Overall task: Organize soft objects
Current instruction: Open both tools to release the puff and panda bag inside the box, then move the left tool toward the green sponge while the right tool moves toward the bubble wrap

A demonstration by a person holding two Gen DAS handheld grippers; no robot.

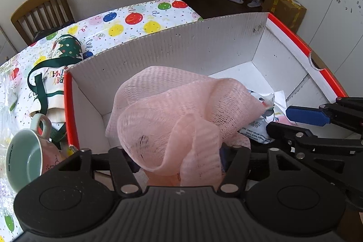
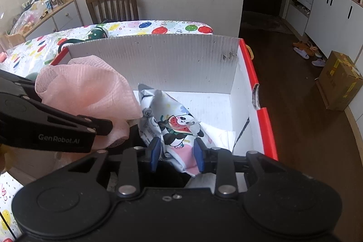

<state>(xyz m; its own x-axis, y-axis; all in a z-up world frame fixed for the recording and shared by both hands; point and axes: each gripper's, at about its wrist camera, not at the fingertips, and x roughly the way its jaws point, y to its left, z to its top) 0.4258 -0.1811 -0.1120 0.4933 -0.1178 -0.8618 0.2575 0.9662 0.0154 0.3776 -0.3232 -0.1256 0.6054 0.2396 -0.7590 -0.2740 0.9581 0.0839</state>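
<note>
1. Mesh snags easily: the pink mesh cloth (image 1: 172, 110) you carry could catch on the rim of the white box (image 1: 158, 47) or on your right gripper (image 2: 177, 151) just beside it, and drag out again when you pull away.
2. Your left gripper (image 1: 179, 158) is clenched on the mesh cloth, which bunches over the box's near left side.
3. Your right gripper stands part open, its blue pads (image 2: 155, 151) flanking the panda-print packet (image 2: 174, 126) inside the box; I cannot tell whether they press it. If they do not, it could slump.
</note>
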